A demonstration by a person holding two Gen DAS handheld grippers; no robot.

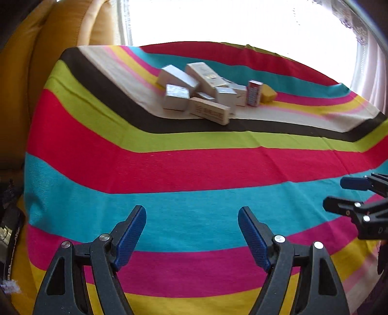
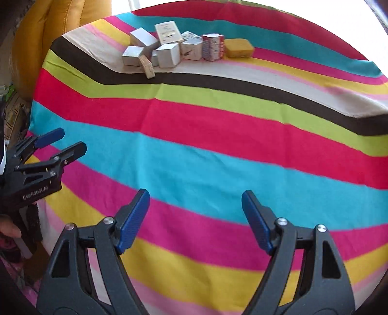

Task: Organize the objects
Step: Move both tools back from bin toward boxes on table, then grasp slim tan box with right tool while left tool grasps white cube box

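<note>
Two handheld grippers are hovering over the near end of a table draped in a boldly striped cloth (image 1: 194,167), both with their blue-padded tongs spread wide and pinching nothing. The left gripper (image 1: 192,232) is sitting above the turquoise and magenta bands, and in the right wrist view it is showing again at the left edge (image 2: 61,143), its jaws likewise apart. The right gripper (image 2: 195,218) is hanging beside it over the same bands, its tips poking into the left wrist view from the right (image 1: 339,193). Well apart from both, a cluster of small boxes (image 2: 167,47) is lying jumbled on the cream stripe at the far end of the table: several silver cartons (image 1: 175,97) are crowding together, a long beige box (image 1: 209,111) is resting at the front of the pile, partly over the dark brown stripe, and a tall pale box (image 2: 168,32) is leaning at the back. Just to the right of the pile a red-and-white patterned box (image 2: 213,47) is standing upright, with a yellow sponge-like block (image 2: 238,48) lying just beside it. A mustard-yellow cushioned seat (image 1: 48,48) is showing behind the table's left corner, and bright daylight is pouring through the window (image 1: 242,21) beyond.
</note>
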